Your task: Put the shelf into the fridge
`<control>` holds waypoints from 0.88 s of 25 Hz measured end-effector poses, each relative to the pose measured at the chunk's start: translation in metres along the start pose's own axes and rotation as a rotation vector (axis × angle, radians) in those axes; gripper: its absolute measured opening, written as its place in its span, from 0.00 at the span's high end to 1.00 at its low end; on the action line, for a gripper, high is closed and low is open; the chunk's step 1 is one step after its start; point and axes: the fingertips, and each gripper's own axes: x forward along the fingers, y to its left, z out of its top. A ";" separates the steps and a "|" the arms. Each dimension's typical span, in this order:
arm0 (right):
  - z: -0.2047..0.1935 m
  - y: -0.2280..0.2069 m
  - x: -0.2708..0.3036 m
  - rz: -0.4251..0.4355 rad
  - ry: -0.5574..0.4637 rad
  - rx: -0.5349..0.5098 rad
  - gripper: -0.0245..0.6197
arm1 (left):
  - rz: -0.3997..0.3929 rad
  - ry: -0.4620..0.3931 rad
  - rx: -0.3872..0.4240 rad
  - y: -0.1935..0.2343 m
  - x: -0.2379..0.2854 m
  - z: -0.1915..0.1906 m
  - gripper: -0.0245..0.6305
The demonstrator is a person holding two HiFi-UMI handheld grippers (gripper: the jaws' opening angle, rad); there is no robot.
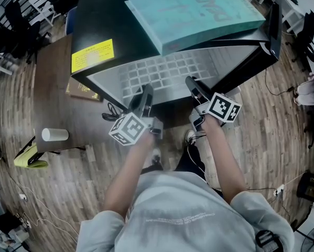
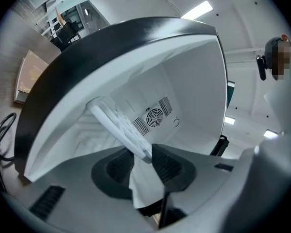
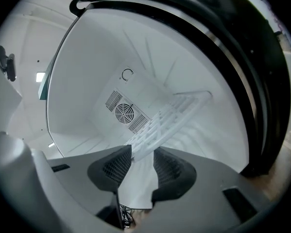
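Counted at the fridge: 1 fridge (image 1: 96, 20), 1 shelf (image 1: 162, 73), 1 round fan grille (image 3: 124, 112) on the back wall, plus 2 grippers, i.e. left gripper (image 2: 143, 160) and right gripper (image 3: 142, 160). On the fridge, 1 teal box (image 1: 193, 9) and 1 yellow label (image 1: 92, 55) are noted. 1 table (image 1: 52, 88) is seen w/ 1 white cylinder (image 1: 54, 135) and 1 book (image 1: 82, 91).

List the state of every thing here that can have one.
fridge door, open
shelf, reaching into the fridge, front edge between both grippers' jaws
left gripper, shut on the shelf's front edge
right gripper, open, shelf edge between its jaws but not pressed
white cylinder on the table, lying on its side
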 end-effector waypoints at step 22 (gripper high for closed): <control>0.009 -0.004 0.021 -0.013 0.000 0.005 0.72 | 0.059 0.012 0.007 0.010 0.017 0.010 0.80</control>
